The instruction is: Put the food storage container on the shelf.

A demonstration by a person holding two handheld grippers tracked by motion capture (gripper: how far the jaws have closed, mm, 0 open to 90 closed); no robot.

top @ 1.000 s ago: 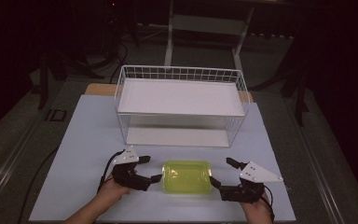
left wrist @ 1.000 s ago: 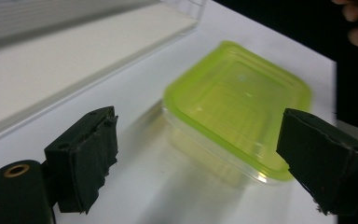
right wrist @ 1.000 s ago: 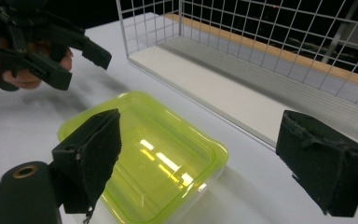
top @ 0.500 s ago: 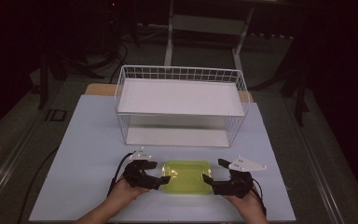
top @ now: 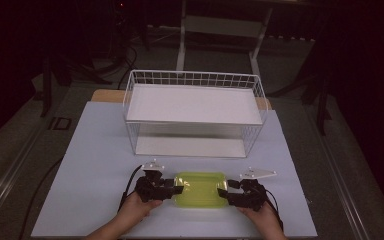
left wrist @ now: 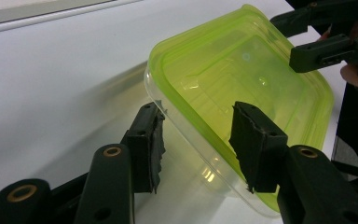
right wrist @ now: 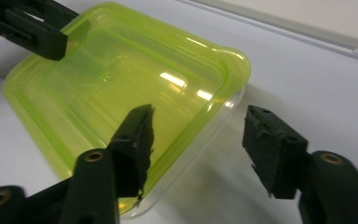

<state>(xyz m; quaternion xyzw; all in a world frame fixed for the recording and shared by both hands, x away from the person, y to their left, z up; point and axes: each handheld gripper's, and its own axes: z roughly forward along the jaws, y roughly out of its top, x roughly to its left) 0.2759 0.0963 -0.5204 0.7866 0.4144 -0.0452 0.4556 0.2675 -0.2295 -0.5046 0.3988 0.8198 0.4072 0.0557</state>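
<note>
Green-lidded container point(top: 200, 189): left gripper point(left wrist: 196, 140) and right gripper point(right wrist: 198, 144) both spread, each straddling one end rim; best closed together and level for an even lift

Container point(left wrist: 242, 84): glossy translucent plastic, yellow-green lid, clear base. Jaw pads point(left wrist: 254, 140): matt, rough-edged rubber. Basket point(top: 195, 80): white wire. Table point(top: 90, 150): matt.

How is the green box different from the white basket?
The box is see-through green plastic with a lid on top; the basket is white wire mesh, open on top. The box is small and low; the basket is far bigger and taller. Both sit on the table.
</note>
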